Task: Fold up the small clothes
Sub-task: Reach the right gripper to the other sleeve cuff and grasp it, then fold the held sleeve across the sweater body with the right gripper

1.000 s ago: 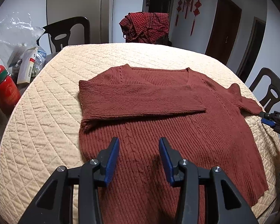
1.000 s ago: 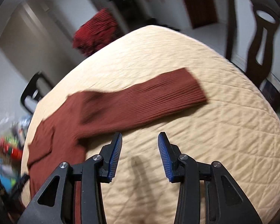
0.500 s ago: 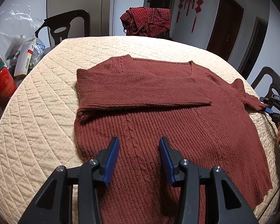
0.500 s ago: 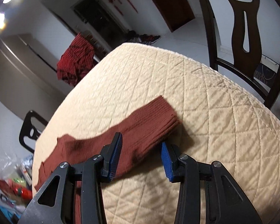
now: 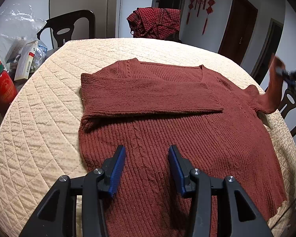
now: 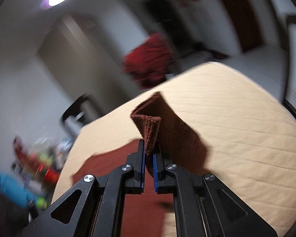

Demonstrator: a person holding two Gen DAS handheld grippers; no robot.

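Quilted table (image 5: 39, 130): sweater (image 5: 187, 138) flat, neckline away; right hand-held gripper (image 6: 148, 154) clamps sleeve cuff (image 6: 148, 124), left hand-held gripper (image 5: 147, 164) apart.

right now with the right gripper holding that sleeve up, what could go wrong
1. The right gripper pinches only the cuff edge of the raised sleeve, so the knit may slip free mid-swing.
2. The left gripper hovers open over the sweater; nothing pins the body, so pulling could drag it and disturb the folded sleeve.

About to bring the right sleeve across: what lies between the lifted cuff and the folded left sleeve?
In the left wrist view, only the sweater's own chest and shoulder; nothing else lies between the cuff and the folded sleeve.
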